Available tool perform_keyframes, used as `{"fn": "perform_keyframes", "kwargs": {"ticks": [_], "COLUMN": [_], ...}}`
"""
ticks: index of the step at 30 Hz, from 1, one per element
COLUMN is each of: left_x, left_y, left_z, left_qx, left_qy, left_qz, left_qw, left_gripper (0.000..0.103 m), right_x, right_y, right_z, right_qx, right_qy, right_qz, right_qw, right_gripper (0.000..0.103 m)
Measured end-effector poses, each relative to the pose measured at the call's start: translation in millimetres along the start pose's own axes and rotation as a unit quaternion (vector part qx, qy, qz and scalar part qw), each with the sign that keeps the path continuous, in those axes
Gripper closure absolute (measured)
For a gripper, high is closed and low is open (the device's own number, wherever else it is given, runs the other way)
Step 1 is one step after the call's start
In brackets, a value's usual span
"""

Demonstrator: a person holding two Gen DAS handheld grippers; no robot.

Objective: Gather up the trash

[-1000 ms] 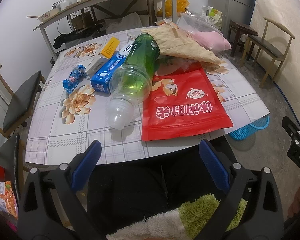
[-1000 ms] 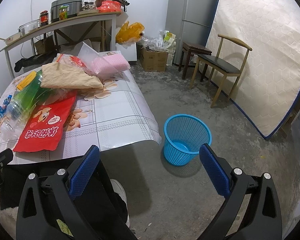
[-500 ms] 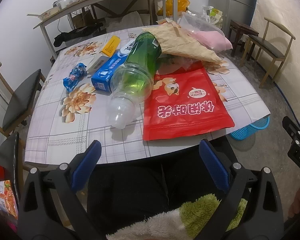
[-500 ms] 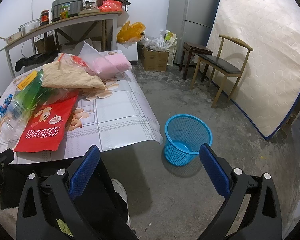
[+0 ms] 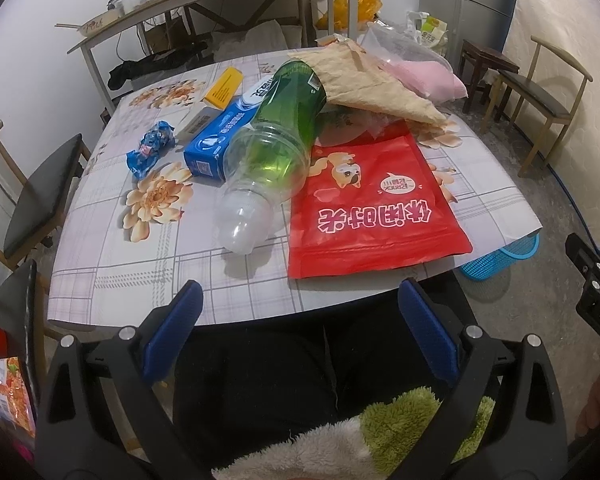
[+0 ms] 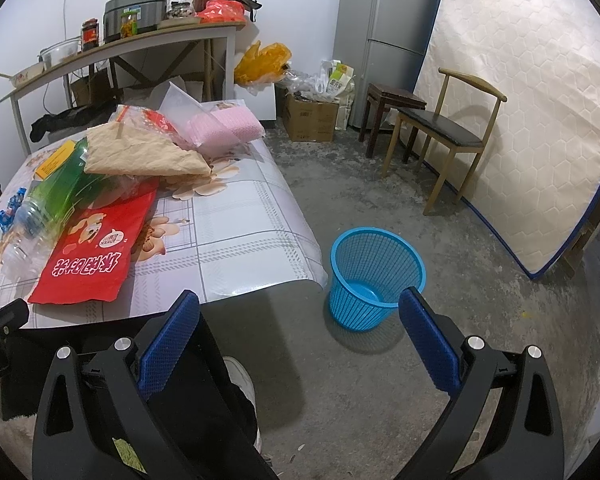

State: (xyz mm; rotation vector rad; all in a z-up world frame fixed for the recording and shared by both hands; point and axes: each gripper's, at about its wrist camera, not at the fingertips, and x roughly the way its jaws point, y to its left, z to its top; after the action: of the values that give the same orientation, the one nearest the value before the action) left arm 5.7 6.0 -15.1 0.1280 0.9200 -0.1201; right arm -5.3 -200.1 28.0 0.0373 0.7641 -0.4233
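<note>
Trash lies on the floral-cloth table (image 5: pixel 140 272): a red snack bag (image 5: pixel 372 208), a green plastic bottle (image 5: pixel 276 148) on its side, a blue box (image 5: pixel 220 136), a blue wrapper (image 5: pixel 150 148), a yellow box (image 5: pixel 223 87), crumpled brown paper (image 5: pixel 364 80) and a pink bag (image 5: pixel 424 80). My left gripper (image 5: pixel 300 328) is open and empty, short of the table's near edge. My right gripper (image 6: pixel 300 332) is open and empty above the floor, with the blue mesh basket (image 6: pixel 376 276) just ahead; the red bag (image 6: pixel 96 248) lies to its left.
Wooden chairs stand left of the table (image 5: pixel 40 196) and by the mattress (image 6: pixel 444 136). A long shelf table (image 6: pixel 120 48) with jars and a cooker lines the back wall. A fridge (image 6: pixel 388 36), a stool (image 6: pixel 392 108) and a cardboard box (image 6: pixel 310 114) stand behind.
Both views have shifted very slightly; the table contents sit a little lower in the left wrist view. Nothing has been picked up or moved.
</note>
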Motion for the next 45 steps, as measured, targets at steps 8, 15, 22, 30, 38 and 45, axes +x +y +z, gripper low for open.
{"fn": "perform_keyframes", "kwargs": {"ticks": [8,15,22,30,38,45], "left_x": [1,1,-10,-12,46,109], "left_y": [1,2,24,108,196,200], "left_z": [0,0,11,51,89,124], "left_qx": [-0.003,-0.008,-0.03,-0.092,-0.167,-0.105], "left_qy": [0.005,0.009,-0.024,-0.079,-0.07,-0.027], "left_qz": [-0.002,-0.002,0.018,0.075,-0.037,-0.013], "left_qw": [1.0,0.9999,0.9991,0.9897,0.9828,0.994], "left_gripper": [0.009,0.009,0.009,0.009,0.009,0.024], "right_x": [0,3,7,9,26,35], "right_y": [4,6,18,48,66,71], "right_z": [-2,-2,6,34,53,96], "right_qx": [0.001,0.001,-0.004,-0.034,-0.037,-0.029], "right_qy": [0.002,0.004,0.0,-0.038,-0.03,-0.028], "right_qz": [0.0,0.001,0.017,0.072,0.141,0.235], "right_qw": [1.0,1.0,1.0,0.996,0.989,0.971], "right_gripper": [0.006,0.006,0.006,0.006,0.006,0.006]}}
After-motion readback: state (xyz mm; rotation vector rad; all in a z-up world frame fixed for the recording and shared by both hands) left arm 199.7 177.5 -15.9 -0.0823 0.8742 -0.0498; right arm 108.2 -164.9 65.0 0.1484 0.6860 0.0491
